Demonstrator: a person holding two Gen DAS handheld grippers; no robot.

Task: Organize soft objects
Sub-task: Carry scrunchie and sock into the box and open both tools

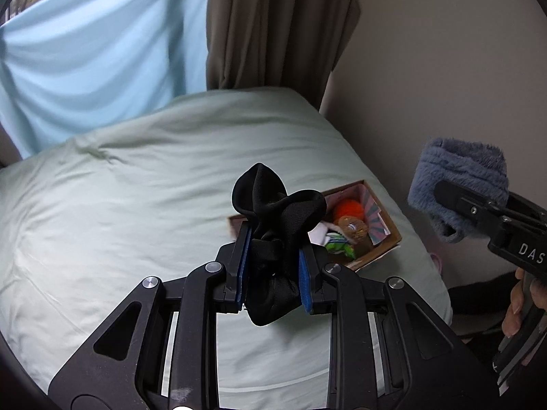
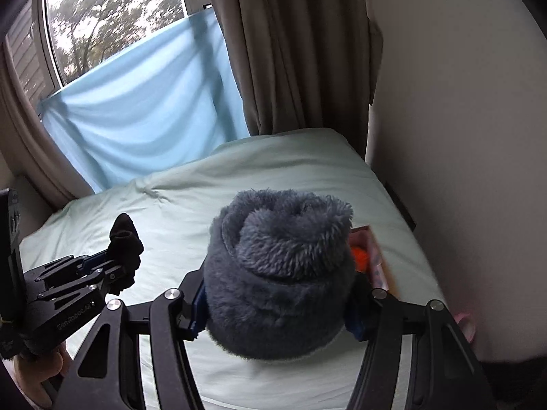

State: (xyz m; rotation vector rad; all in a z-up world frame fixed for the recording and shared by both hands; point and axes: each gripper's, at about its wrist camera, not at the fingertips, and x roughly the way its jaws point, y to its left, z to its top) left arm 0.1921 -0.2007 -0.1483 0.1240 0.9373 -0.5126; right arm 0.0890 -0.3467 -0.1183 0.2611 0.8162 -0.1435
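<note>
Left claw (image 1: 273, 266) clamps black sock (image 1: 277, 225); right claw (image 2: 277, 311) grips fuzzy blue sock (image 2: 280, 273); both above bed (image 1: 119, 205); box (image 1: 383, 235) near wall.

A home bedroom: a bed with pale green sheet (image 1: 143, 184), long brown fabric curtain (image 2: 301, 48), light blue cloth (image 2: 143, 109) hung across the window (image 2: 112, 10), plain cream wall (image 2: 461, 136).

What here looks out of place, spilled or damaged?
Nothing stands out. The left hand-held gripper holds a bunched black sock, the right hand-held gripper a fuzzy blue sock, and the cardboard box sits flat on the bed.
</note>
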